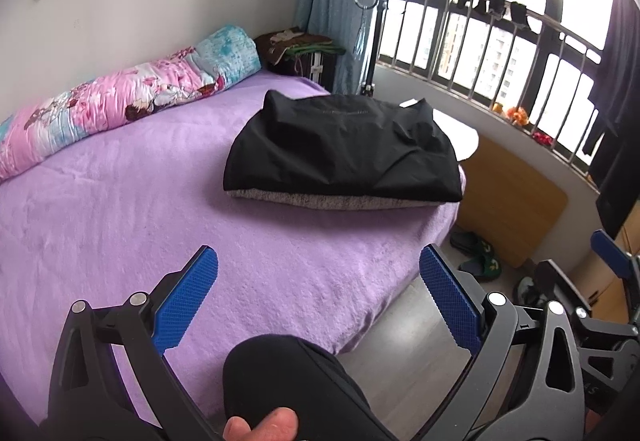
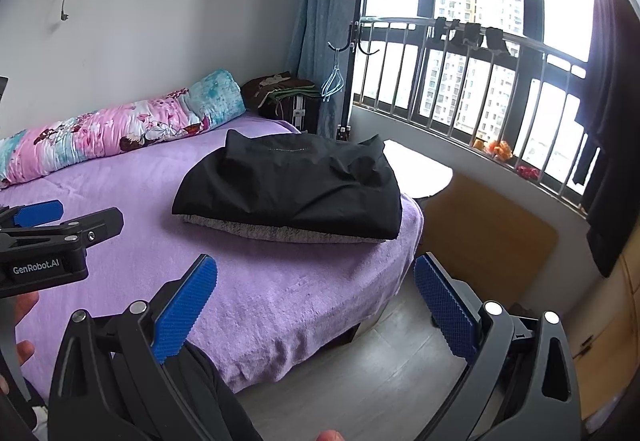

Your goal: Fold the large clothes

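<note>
A folded black garment (image 1: 340,149) (image 2: 292,185) lies on a folded grey fleece (image 1: 320,201) (image 2: 280,231) near the far corner of the purple bed (image 1: 140,209) (image 2: 260,281). My left gripper (image 1: 318,261) is held open above the bed's near edge, well short of the stack, with nothing between its blue pads (image 1: 188,301). My right gripper (image 2: 316,269) is open too, hovering over the bed's corner and the floor. The left gripper's body (image 2: 52,241) shows at the left of the right wrist view. A person's knee in black trousers (image 1: 288,373) sits below.
A rolled pink and blue quilt (image 1: 120,101) lies along the wall. A dark suitcase with clothes (image 1: 300,53) stands in the corner. A wooden board (image 1: 508,193) leans under the barred window (image 1: 500,53). Slippers (image 1: 476,253) lie on the floor beside the bed.
</note>
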The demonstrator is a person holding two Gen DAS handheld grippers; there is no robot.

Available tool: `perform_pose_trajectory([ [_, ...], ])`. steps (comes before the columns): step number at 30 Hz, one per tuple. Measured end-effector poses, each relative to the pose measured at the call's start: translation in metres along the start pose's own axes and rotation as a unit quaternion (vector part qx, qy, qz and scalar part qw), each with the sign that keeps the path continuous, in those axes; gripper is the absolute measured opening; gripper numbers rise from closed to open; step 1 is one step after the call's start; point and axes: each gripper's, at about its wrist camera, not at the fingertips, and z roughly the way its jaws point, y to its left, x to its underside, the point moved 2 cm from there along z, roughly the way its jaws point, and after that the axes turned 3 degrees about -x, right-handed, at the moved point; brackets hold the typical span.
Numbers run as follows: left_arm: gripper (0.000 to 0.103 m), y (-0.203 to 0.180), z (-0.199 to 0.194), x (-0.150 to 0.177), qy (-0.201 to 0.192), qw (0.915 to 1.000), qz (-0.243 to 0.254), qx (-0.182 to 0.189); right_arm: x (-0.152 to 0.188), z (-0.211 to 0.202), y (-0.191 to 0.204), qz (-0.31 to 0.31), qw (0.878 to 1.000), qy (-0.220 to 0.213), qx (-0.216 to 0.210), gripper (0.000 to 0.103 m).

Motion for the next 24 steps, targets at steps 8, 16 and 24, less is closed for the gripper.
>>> perform_pose_trajectory([
  [8, 0.097, -0.003, -0.002, 0.001, 0.0, 1.0, 0.003, 0.007, -0.001, 0.004, -0.004, 0.002, 1.0, 0.003, 0.0, 0.097],
  [16, 0.097, -0.002, 0.001, 0.001, 0.003, 1.0, 0.002, 0.008, -0.001, 0.003, -0.003, 0.002, 1.0, 0.004, -0.001, 0.097],
  [24, 0.097, -0.002, 0.006, 0.004, 0.014, 0.9999, 0.008, 0.005, -0.002, 0.002, -0.002, 0.002, 1.0, 0.003, -0.001, 0.097],
])
